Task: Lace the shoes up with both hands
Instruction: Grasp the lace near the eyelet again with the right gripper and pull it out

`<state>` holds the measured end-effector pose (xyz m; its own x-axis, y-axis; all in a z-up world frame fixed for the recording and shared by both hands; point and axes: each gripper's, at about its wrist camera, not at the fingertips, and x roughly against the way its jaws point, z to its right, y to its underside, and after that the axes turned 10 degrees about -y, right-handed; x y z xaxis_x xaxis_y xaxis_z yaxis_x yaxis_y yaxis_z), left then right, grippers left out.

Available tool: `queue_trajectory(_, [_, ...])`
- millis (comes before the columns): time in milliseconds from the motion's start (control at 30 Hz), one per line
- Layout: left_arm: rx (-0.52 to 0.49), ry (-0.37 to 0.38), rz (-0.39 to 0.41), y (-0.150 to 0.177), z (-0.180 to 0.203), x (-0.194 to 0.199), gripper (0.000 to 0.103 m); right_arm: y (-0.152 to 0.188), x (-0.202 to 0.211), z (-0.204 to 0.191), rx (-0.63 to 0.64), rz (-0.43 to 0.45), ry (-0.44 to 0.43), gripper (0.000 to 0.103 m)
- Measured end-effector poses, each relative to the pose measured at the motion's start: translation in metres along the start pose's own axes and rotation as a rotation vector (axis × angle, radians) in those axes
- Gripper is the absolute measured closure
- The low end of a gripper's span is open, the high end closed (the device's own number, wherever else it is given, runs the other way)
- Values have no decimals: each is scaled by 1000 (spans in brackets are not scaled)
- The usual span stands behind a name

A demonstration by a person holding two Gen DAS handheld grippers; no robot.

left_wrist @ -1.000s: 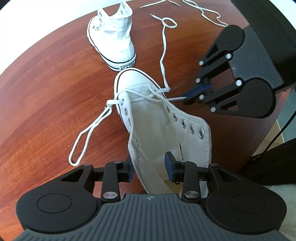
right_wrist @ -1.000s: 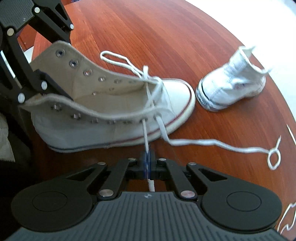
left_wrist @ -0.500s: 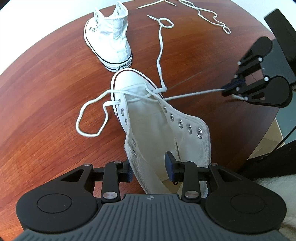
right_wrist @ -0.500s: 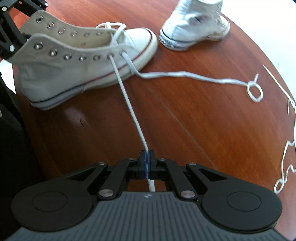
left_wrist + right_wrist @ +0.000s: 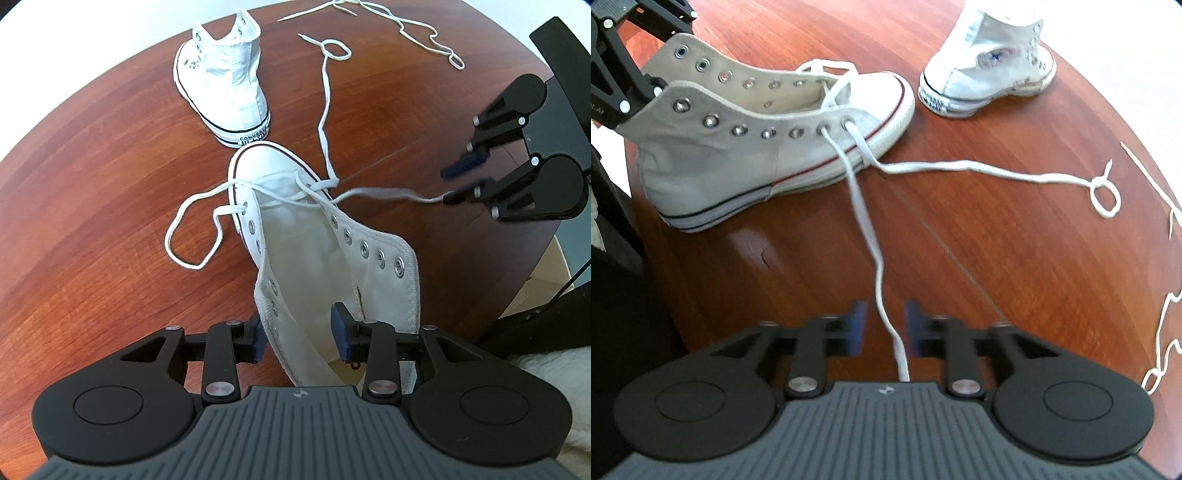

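1. The left hand-held gripper point(image 5: 300, 338) sits at 6 o'clock in its own view, its pads pressed against the left collar flap of the near shoe point(image 5: 325, 240), one outside and one inside: clamped on the collar.
2. The right hand-held gripper point(image 5: 881, 326) stands with its pads apart; the lace point(image 5: 866, 218) runs loose between them, pinched by neither.
3. That lace climbs toward 12 o'clock into the shoe's second eyelet; its other end trails toward 3 o'clock, ending in a small loop.
4. In the left view, a slack loop of lace lies on the tabletop point(image 5: 92, 221) at 9 o'clock of the shoe.
5. The second shoe point(image 5: 225, 85) stands upright just past the near shoe's toe, close but apart.
6. A spare lace point(image 5: 417, 29) squiggles near the far rim, at 1 o'clock.
7. The tabletop's curved edge runs close behind the shoe's heel; bare wood lies open at 9 o'clock in the left view and ahead of the right hand-held gripper.
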<state>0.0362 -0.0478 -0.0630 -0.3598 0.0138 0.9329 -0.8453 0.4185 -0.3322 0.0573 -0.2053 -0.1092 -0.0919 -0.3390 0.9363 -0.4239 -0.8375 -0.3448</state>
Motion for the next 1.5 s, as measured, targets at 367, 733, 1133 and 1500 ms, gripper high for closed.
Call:
queue_trajectory(367, [-18, -23, 9, -2, 3, 3, 61, -35, -3, -5, 116, 56, -32, 62])
queue_trajectory(733, [-11, -57, 16, -2, 2, 5, 60, -62, -10, -9, 227, 82, -77, 79])
queue_trajectory(1133, [0, -68, 0, -3, 3, 2, 60, -80, -23, -10, 306, 102, -133, 98])
queue_trajectory(1500, [72, -29, -24, 3, -3, -6, 60, -72, -19, -10, 284, 57, -133, 102])
